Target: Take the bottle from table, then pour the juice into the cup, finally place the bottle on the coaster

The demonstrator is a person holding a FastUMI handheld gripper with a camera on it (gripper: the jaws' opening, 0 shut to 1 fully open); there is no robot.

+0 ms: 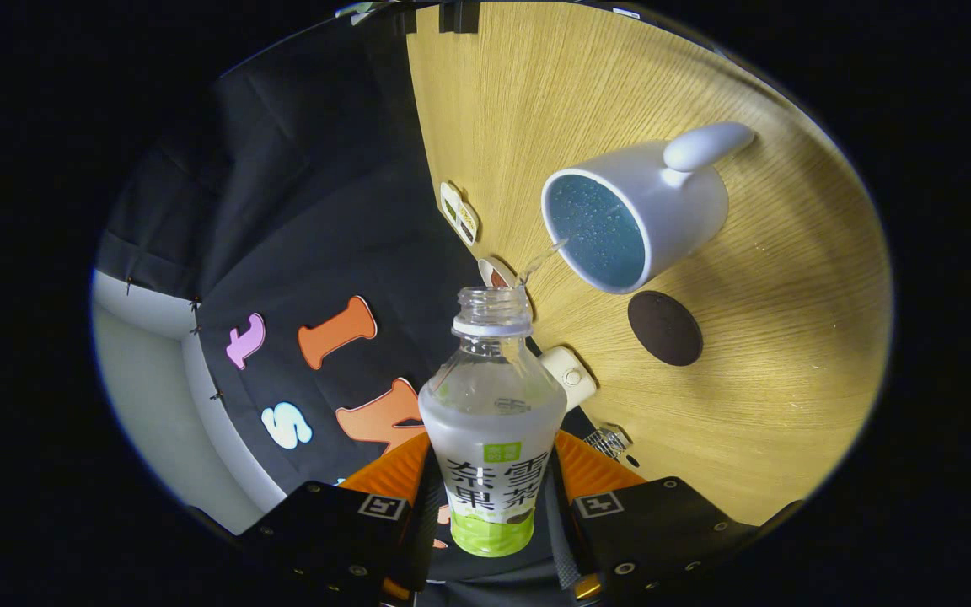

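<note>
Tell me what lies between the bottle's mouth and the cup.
In the gripper view, a thin stream of clear liquid arcs from the bottle, held between the gripper fingers, toward the cup, over bare table.

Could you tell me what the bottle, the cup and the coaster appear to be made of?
Bottle, held between the gripper's fingers: clear thin plastic, see-through neck, printed wrap label. Cup: probably glazed ceramic, smooth glossy white outside, speckled blue inside. Coaster: dark matte disc, perhaps felt or cork; unclear. Table: light wood-grain surface.
</note>
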